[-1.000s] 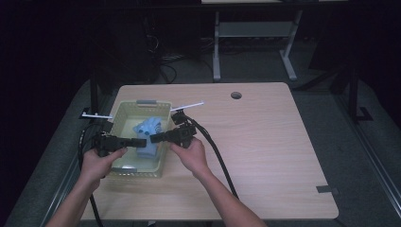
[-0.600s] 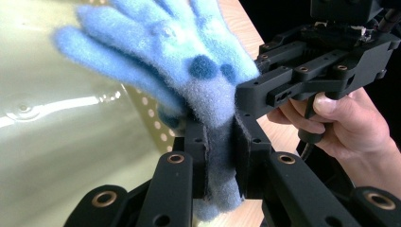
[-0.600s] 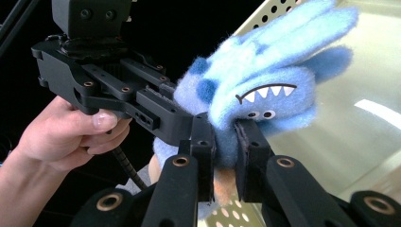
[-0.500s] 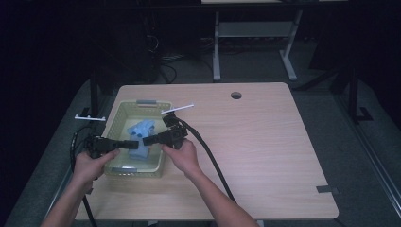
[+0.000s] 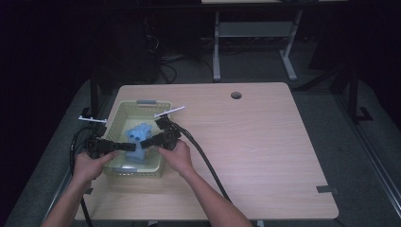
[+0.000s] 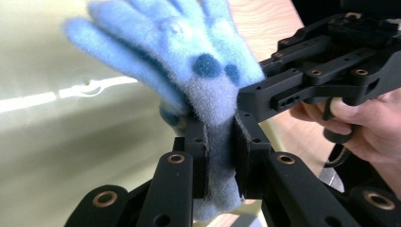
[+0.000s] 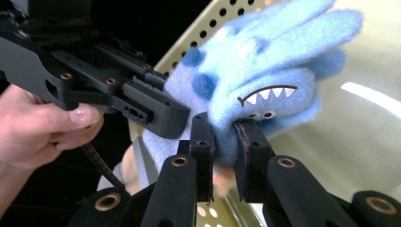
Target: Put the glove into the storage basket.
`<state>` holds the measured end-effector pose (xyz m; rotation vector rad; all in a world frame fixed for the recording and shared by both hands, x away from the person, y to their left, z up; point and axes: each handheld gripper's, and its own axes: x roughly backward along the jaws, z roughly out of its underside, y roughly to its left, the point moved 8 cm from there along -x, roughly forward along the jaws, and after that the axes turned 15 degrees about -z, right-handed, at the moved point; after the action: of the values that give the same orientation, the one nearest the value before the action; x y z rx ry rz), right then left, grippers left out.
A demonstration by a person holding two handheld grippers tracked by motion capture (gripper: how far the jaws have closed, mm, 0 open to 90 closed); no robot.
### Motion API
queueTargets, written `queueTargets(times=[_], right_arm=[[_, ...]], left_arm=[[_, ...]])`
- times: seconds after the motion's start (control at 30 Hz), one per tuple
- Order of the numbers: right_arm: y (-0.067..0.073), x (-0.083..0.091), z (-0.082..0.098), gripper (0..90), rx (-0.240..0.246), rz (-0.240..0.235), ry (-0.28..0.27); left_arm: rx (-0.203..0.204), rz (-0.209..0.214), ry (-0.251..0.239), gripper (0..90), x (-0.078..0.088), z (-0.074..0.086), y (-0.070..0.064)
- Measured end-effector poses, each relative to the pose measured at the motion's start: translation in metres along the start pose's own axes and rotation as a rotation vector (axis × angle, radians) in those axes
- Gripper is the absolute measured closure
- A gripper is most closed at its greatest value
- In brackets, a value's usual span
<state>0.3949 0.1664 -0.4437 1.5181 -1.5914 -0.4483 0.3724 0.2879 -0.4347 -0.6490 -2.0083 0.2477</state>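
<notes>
- My left fingers are clamped on the cuff end of a fuzzy blue glove, squeezing the fabric flat between the pads.
- The glove hangs over the pale green basket, which sits at the left side of the desk; seen from the high view, the glove is just above the basket's middle.
- My right fingers are clamped on another edge of the same glove, just below a printed toothy mouth and small eyes.
- Risk, as I judge it: both grips hold only thin folds of soft fleece, so a pull apart could slide the fabric out of one pair of pads and leave the glove dangling from the other.
- A second risk: my two sets of fingers sit very close, nearly touching, so they could knock together or pinch the same fold.
- Pose: my left hand comes in from the near left, its fingers pointing right and level; my right hand comes in from the near right of the basket, its fingers pointing left and slightly down, its cable trailing toward me.
</notes>
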Motion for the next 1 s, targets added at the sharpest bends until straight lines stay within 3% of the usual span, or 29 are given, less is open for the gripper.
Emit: queueTargets(times=[0.2, 0.3, 0.47, 0.67, 0.73, 0.9, 1.0], right_arm=[[-0.007, 0.001, 0.000, 77.2, -0.007, 0.041, 0.025], [-0.012, 0.005, 0.001, 76.5, -0.010, 0.077, 0.037], [-0.010, 0.012, 0.000, 76.5, 0.003, 0.077, 0.028], [-0.004, 0.014, 0.002, 76.1, 0.028, 0.077, 0.043], [-0.002, 0.015, 0.001, 75.7, 0.031, 0.077, 0.040], [0.002, 0.021, 0.001, 75.1, 0.044, 0.076, 0.037], [0.003, 0.029, 0.001, 73.9, 0.055, 0.079, 0.024]], left_arm=[[0.010, -0.045, 0.009, 77.9, -0.007, 0.000, 0.009], [0.001, -0.104, 0.037, 77.9, -0.013, 0.001, 0.015], [-0.002, -0.239, 0.115, 77.7, -0.026, 0.006, 0.025], [0.006, -0.322, 0.172, 74.3, -0.039, 0.006, 0.022], [-0.023, -0.373, 0.201, 70.4, -0.040, 0.006, 0.026], [-0.007, -0.404, 0.213, 63.2, -0.037, 0.005, 0.032], [0.034, -0.418, 0.184, 52.4, -0.031, 0.002, 0.038]])
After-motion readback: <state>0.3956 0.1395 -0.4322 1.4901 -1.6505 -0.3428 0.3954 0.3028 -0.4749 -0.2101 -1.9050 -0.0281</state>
